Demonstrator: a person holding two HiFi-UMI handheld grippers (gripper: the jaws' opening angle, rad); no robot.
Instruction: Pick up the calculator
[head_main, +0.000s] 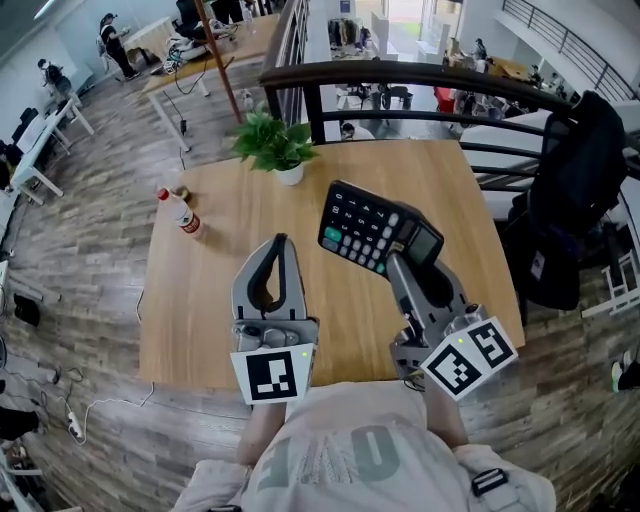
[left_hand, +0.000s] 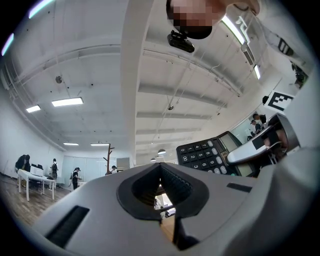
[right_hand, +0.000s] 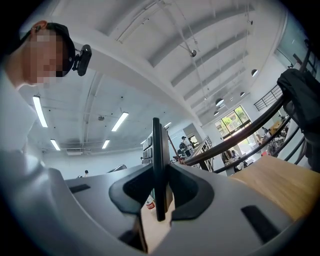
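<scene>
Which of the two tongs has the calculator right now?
The right tongs: they are clamped on the display end of the calculator. The left tongs are shut on nothing.

calculator (head_main: 365, 228): the right gripper's (head_main: 403, 255) jaws are hiding its near end from me; I'm not managing to read the display.
bottle (head_main: 181, 213): by the desk's (head_main: 200, 310) left edge, I'm finding its label too small to read.

Black calculator (head_main: 365, 226) against a tan, wood-grain table (head_main: 205, 295).

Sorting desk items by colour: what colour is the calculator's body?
The calculator is black; the head view shows it best.
</scene>
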